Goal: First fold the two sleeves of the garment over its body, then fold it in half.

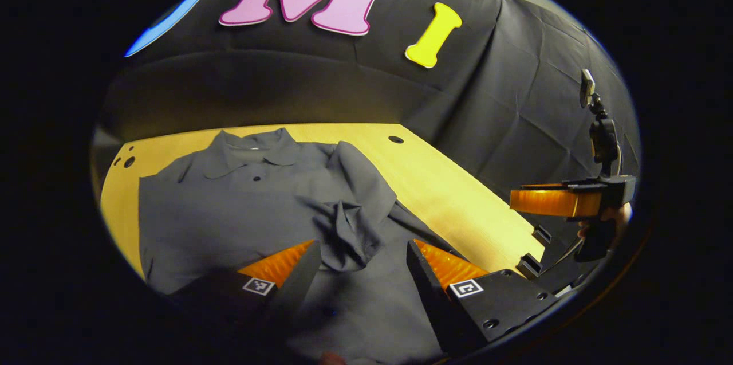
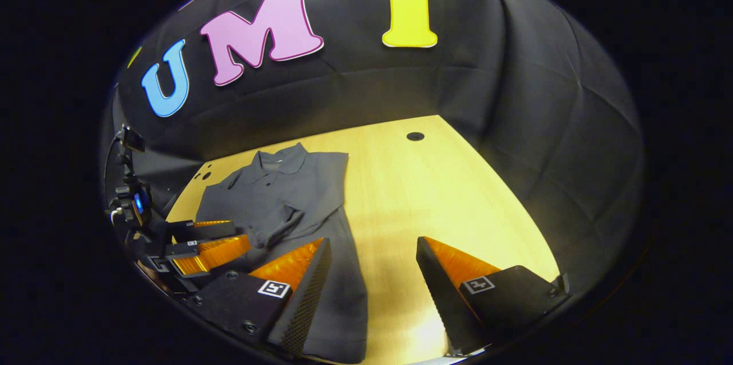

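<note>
Two grippers are over the table [image 2: 458, 193], both with jaws apart and nothing between them. Grey collared shirt [image 1: 240, 204] lies flat on the wooden top, collar toward the booth wall, hem toward the person. One sleeve [image 1: 349, 222] looks already folded across the chest, cuff bunched near the middle; the shirt's edge on that side runs straight in the right gripper view. Other sleeve: can't make it out clearly, that side is dim in the left gripper view, so can't tell if it's folded or not. Left gripper [image 1: 361, 265] hovers above the lower body of the shirt, just short of the bunched cuff. Right gripper [image 2: 372, 273] hangs over the shirt's hem edge and bare table beside it, and is also seen from the side in the left gripper view, held by a hand [image 1: 607, 219] off the table corner. My read: sleeve stage is finishing or half-fold is next. To do it well, pinch a single layer at the cuff or at both hem corners, lift low, carry evenly so the folded sleeve doesn't drag out, and lay the edges to match. Writing: just small square black-and-white marker tags on the fingers, no brand or label readable on the shirt.
</note>
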